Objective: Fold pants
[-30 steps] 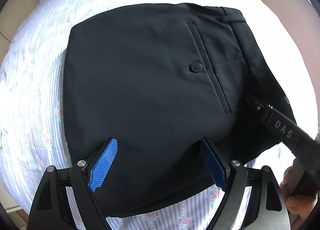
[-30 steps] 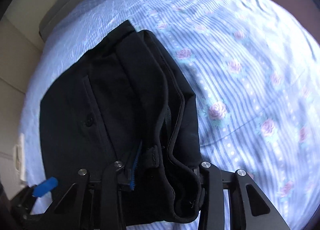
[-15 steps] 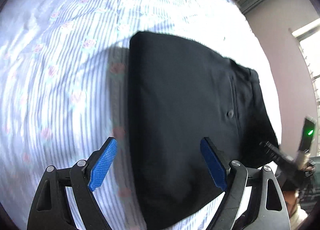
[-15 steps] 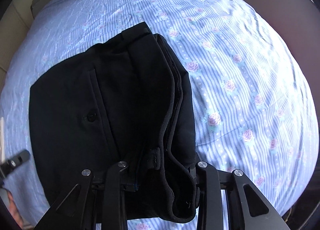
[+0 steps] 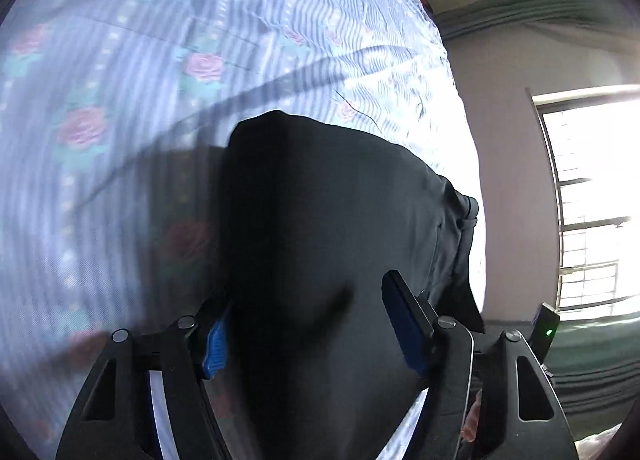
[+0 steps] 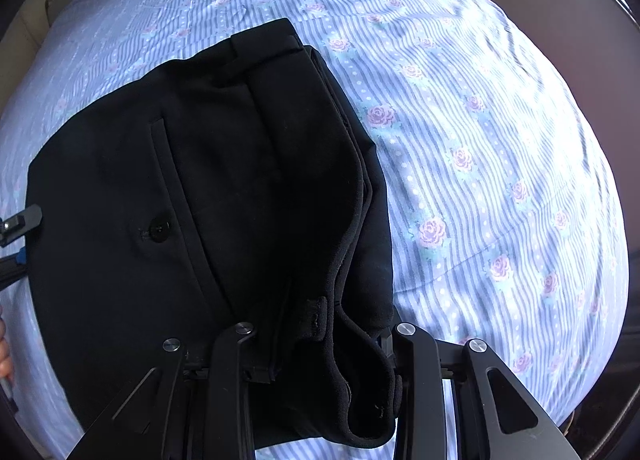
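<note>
The black pants lie folded on a striped, rose-print bed sheet, back pocket and button facing up. My right gripper is shut on the bunched waistband layers at the near edge. In the left wrist view the pants fill the middle, blurred. My left gripper straddles their folded end and its jaws are closing, with the cloth between the blue pads. I cannot make out the pads pressing on it. The left gripper's tip shows at the left edge of the right wrist view.
The sheet spreads wide to the left of and beyond the pants. The bed's edge, a pale wall and a bright window lie to the right. A black unit with a green light sits near there. A fingertip shows at the left edge.
My left gripper swung from above the pocket side round to the folded end, dropped low, and its jaws narrowed around the cloth. The right gripper kept its hold on the waistband and shifted slightly.
</note>
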Demonstrator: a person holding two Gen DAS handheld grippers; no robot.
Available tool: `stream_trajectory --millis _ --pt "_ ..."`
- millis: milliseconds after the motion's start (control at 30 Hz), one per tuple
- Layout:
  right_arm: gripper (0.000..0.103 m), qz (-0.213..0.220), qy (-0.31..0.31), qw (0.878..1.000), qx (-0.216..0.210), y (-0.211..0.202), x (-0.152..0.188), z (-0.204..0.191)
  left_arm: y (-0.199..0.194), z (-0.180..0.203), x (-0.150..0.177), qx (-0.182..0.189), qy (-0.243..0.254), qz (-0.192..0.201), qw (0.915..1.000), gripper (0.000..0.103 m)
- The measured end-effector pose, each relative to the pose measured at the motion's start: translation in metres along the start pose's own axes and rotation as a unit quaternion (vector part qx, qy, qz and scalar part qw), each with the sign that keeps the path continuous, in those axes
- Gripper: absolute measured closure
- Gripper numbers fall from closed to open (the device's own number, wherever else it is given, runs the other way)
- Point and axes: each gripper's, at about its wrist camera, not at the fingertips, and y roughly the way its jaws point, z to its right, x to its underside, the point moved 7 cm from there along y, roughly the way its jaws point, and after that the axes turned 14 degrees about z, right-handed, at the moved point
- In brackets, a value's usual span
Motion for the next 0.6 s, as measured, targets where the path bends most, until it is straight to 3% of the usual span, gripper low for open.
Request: stream_trajectory --millis 333,500,600 --pt "0.068 -0.011 0.022 1.000 -0.019 0.012 -0.002 0.008 0.038 0.025 -0.008 0.023 -0.010 -0.028 0.9993 0.039" --pt "0.067 -0.014 0.032 0.999 -0.028 0.015 -0.004 0.011 0.038 0.027 -0.005 0.013 -0.025 -0.030 0.9992 0.074" --pt "0.071 -0.005 0.028 0.999 -0.038 0.002 -0.005 0.009 0.022 0.041 -0.001 -0.001 -0.007 -0.018 0.9998 0.081"
